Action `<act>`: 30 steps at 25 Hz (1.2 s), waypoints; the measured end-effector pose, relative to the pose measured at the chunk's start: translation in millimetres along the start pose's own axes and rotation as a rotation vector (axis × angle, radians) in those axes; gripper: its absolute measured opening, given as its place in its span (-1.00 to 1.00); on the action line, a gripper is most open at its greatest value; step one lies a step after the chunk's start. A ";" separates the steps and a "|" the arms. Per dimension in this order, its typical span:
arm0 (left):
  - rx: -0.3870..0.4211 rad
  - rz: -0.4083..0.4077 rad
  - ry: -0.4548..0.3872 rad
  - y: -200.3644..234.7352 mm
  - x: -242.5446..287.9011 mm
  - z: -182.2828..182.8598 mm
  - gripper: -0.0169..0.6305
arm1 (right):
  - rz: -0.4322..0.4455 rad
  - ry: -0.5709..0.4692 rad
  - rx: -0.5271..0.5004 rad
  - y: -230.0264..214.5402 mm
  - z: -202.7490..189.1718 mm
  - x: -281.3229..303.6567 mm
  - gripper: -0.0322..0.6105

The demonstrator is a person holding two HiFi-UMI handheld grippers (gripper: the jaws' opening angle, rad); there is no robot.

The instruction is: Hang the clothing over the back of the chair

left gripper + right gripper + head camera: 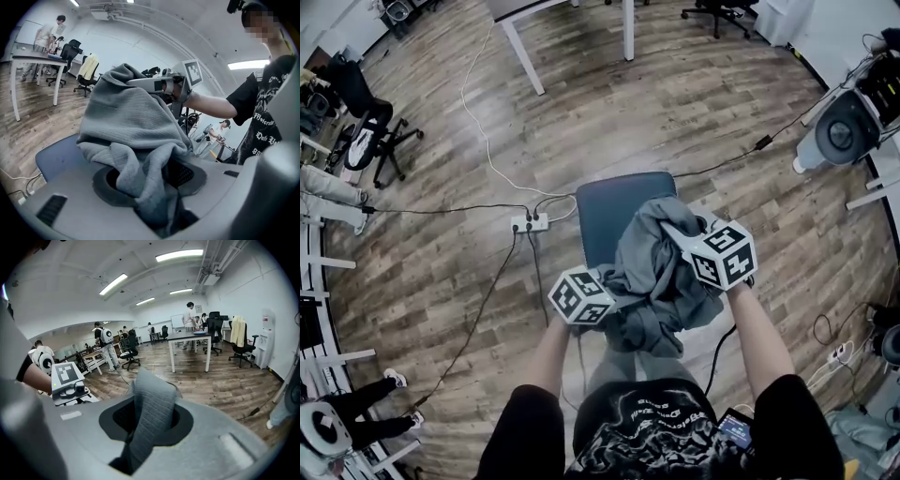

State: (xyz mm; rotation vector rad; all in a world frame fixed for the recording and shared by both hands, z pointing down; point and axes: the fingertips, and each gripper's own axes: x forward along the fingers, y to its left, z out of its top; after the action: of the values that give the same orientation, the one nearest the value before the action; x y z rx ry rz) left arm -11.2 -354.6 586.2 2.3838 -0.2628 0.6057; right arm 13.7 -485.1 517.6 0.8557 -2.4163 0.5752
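A grey knitted garment (661, 272) is bunched up over the near edge of a blue office chair seat (609, 211); it hides the chair's back. My left gripper (617, 298) reaches into the cloth from the left. In the left gripper view a fold of the garment (136, 136) hangs loosely through my left gripper (154, 187), with dark space beside it, so the jaws stand open. My right gripper (677, 232) holds the top of the pile. A ribbed band of the garment (152, 404) rises out of my right gripper (147, 425), pinched in it.
A white power strip (530, 223) with cables lies on the wood floor left of the chair. White table legs (525, 56) stand beyond it. A black office chair (370, 131) is far left, a white machine (844, 131) at right, a person's legs (366, 403) lower left.
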 end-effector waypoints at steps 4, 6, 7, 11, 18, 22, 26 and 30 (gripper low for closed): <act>0.001 -0.056 0.046 2.2 6.6 -8.3 -0.31 | 0.014 0.031 -0.007 -0.6 -17.7 10.7 -0.70; 0.003 -0.081 0.067 5.1 9.1 -9.9 -0.24 | 0.029 0.048 -0.007 -2.3 -24.8 17.0 -0.70; 0.003 -0.093 0.076 6.6 10.1 -10.3 -0.22 | 0.037 0.056 -0.003 -3.4 -28.4 20.2 -0.70; -0.019 -0.137 0.099 9.0 15.0 -14.6 -0.14 | 0.062 0.094 0.023 -7.8 -43.5 30.6 -0.70; -0.117 -0.180 0.092 13.1 18.0 -21.8 -0.09 | 0.089 0.172 0.058 -7.5 -68.6 46.0 -0.69; -0.100 -0.149 0.127 15.6 17.0 -24.3 -0.02 | 0.101 0.233 0.041 -4.7 -82.5 50.8 -0.68; -0.079 -0.117 0.185 25.4 12.9 -23.7 0.01 | 0.092 0.268 0.048 -9.1 -94.7 53.6 -0.68; -0.134 -0.119 0.220 34.1 -0.5 -27.1 0.03 | 0.081 0.294 0.051 -11.1 -103.7 57.2 -0.68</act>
State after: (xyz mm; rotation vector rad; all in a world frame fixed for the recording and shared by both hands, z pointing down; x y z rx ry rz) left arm -32.7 -363.2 623.1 2.1654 -0.0621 0.7622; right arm 15.8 -463.3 634.5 0.6452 -2.1833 0.7415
